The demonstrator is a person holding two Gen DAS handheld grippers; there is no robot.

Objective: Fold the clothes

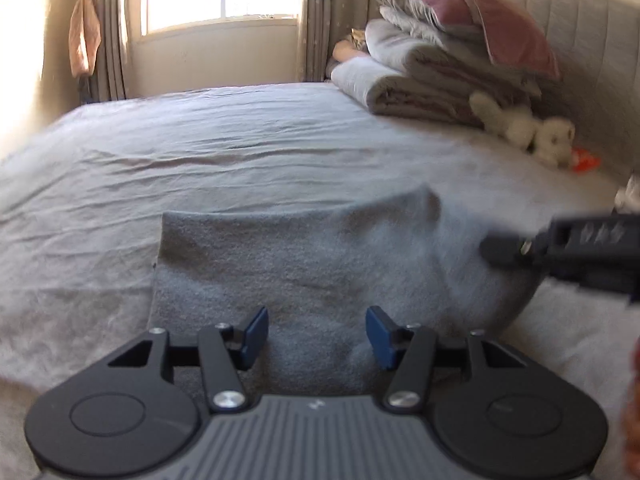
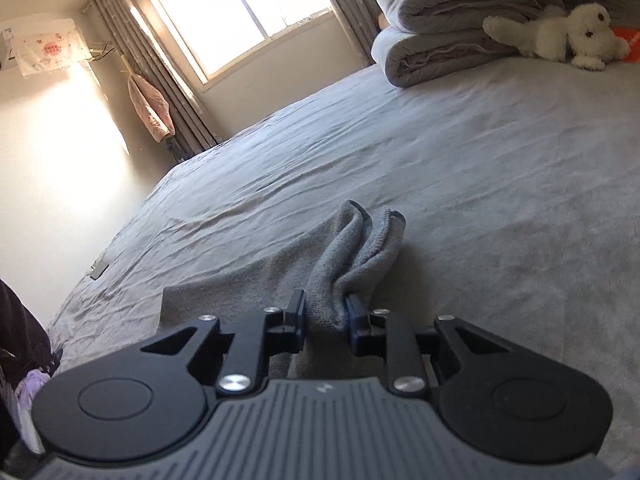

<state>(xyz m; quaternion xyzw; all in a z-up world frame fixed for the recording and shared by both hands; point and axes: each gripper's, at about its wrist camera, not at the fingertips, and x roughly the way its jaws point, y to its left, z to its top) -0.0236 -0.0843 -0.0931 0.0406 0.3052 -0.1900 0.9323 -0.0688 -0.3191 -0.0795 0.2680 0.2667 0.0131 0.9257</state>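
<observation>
The right claw is pinched down on a bunched-up edge of the grey garment, with the fabric squeezed between its blue pads and a rumpled fold sticking up past the tips. It's tilted to one side, low over the bed, pointing toward the window. From the left wrist view you can see it coming in from the right as a blurry dark bar at the garment's far right side.

The left claw hangs level just above the near edge of the same grey garment, fingers spread wide with cloth showing between them, gripping nothing.

The garment lies mostly flat on the wrinkled grey bed sheet, close to the near side, with its right side pulled up.

Further back there's a stack of folded quilts with a pink pillow on top, and a white plush dog lying beside the stack.
</observation>
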